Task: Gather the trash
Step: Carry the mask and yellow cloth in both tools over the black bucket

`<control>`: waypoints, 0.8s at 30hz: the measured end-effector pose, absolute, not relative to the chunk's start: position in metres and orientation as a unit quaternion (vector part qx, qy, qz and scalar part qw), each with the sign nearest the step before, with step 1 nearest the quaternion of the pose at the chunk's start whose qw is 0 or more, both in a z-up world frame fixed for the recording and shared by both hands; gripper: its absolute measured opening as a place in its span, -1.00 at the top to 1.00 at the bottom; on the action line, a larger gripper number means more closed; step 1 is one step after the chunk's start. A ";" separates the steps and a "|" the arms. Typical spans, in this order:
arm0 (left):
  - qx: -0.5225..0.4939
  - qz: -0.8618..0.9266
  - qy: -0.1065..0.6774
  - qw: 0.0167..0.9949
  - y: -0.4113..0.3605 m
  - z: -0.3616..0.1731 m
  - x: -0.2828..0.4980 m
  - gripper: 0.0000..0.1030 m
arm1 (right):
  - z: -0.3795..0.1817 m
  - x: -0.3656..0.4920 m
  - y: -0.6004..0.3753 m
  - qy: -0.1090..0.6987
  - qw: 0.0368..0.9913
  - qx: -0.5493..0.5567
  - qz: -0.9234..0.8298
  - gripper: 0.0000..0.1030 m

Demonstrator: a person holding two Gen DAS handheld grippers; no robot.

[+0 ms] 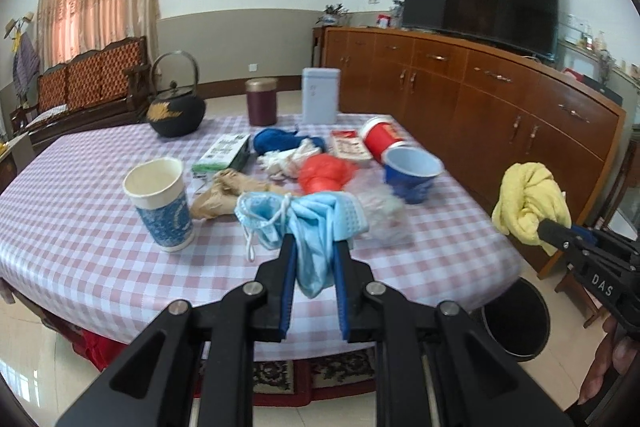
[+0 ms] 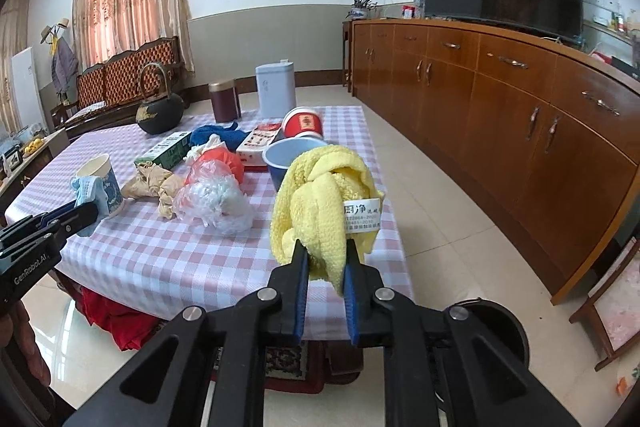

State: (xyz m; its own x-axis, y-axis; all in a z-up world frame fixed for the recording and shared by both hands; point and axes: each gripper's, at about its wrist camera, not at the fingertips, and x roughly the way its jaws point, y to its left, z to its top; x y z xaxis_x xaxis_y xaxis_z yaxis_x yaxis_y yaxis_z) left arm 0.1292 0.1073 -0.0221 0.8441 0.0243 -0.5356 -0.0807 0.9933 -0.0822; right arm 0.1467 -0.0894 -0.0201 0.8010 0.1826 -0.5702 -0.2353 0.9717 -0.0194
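My left gripper (image 1: 314,247) is shut on a crumpled blue face mask (image 1: 304,223), held above the near edge of the checked table (image 1: 80,247). My right gripper (image 2: 325,251) is shut on a bunched yellow cloth (image 2: 320,199) with a white label, held off the table's right corner. The yellow cloth (image 1: 528,201) and the right gripper (image 1: 550,229) also show at the right of the left wrist view. A black trash bin (image 1: 516,323) stands on the floor below the table's right corner, with its rim (image 2: 516,323) showing low in the right wrist view.
Across the table lie a paper cup (image 1: 160,203), brown paper (image 1: 220,195), clear plastic (image 1: 382,211), a red bag (image 1: 324,173), a blue bowl (image 1: 412,175), a red cup (image 1: 382,139), cartons, a blue rag, a teapot (image 1: 176,111) and tins. A wooden sideboard (image 1: 480,99) lines the right wall.
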 end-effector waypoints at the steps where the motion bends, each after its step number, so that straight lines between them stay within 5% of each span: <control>1: -0.048 0.022 0.276 0.960 0.102 -0.020 0.127 0.63 | -0.019 0.144 -0.092 0.294 0.949 -0.044 0.108 0.67; 24: 0.016 -0.161 0.286 0.944 -0.060 -0.022 0.129 0.63 | -0.029 0.099 -0.231 0.310 0.950 -0.003 -0.014 0.67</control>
